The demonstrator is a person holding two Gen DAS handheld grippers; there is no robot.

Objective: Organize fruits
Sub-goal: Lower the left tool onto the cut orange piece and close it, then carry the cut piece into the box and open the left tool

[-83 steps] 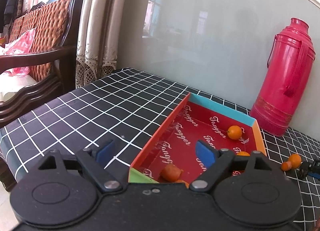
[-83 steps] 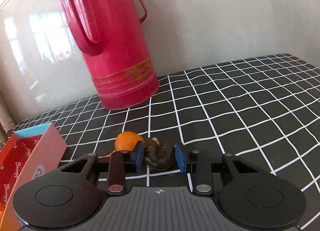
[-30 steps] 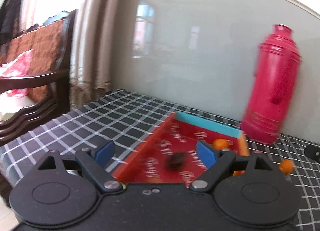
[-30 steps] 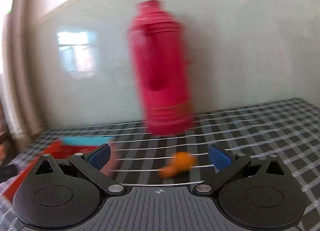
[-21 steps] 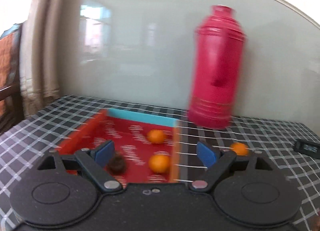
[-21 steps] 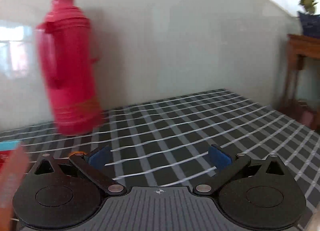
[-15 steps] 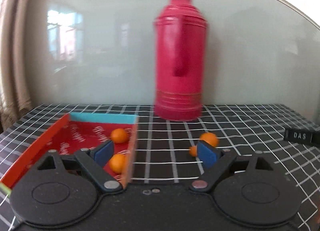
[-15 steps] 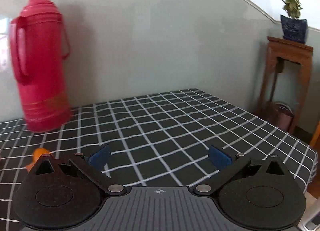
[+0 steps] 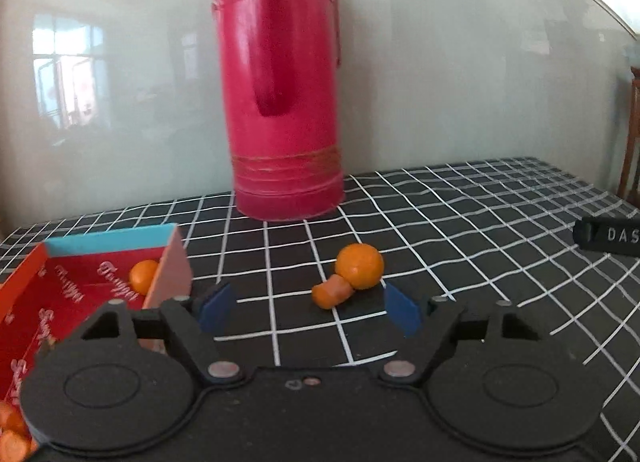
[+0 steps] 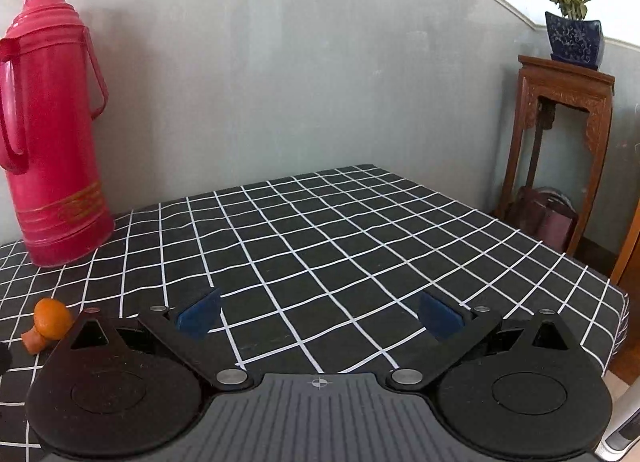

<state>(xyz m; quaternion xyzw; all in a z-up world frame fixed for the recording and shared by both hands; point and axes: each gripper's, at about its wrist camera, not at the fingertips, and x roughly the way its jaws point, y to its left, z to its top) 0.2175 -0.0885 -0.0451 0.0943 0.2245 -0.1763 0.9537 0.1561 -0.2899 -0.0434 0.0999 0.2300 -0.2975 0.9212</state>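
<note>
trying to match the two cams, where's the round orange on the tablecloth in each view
Left wrist: round orange sits centre frame, just ahead of the open fingers, touching a smaller orange piece.
Right wrist: round orange at the far left edge.
Shared landmark: the red thermos behind it.

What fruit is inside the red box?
Inside the red box, one round orange sits by its far right wall, and orange pieces lie at the near corner. The left tongs cover the rest of its floor.
</note>
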